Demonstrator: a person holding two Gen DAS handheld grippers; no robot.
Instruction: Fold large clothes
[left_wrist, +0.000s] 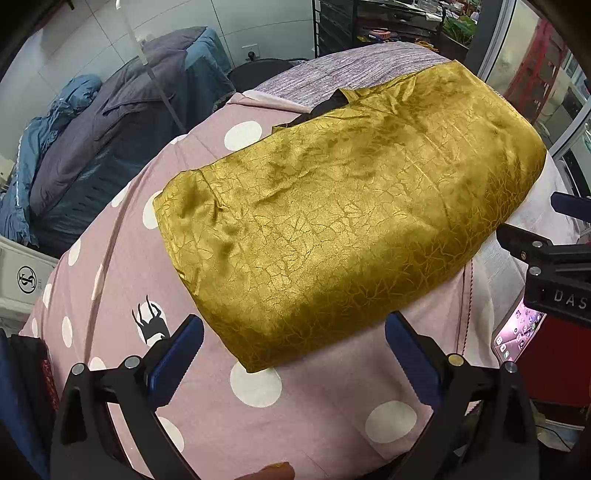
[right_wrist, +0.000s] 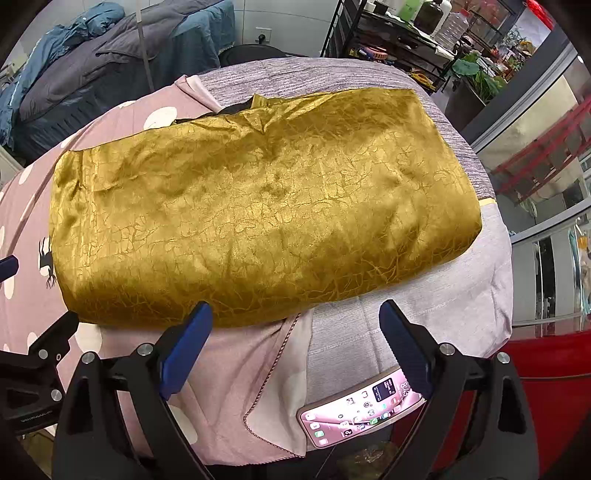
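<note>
I have the gold satin garment lying folded into a broad rectangle on the pink polka-dot bed sheet, its far end reaching onto the grey striped cover. My left gripper hangs just short of the garment's near edge, fingers spread wide and holding nothing; my right gripper sits the same way at the near edge further along, also spread and empty. A dark layer peeks out at the garment's far edge; a lining, I'd guess, though the view there is too poor to say. Handling judgement: the cloth looks thin, soft and glossy with a crackle weave, so I expect it to be light, limp and slippery, with stacked layers prone to sliding apart when lifted. I would pinch the near corners through all layers at the folded edge, one claw per corner, rather than the top sheet alone. A smartphone lies lit on the sheet near the garment, just under my right claw; worth avoiding. Piled blue-grey quilts sit well beyond the garment.
</note>
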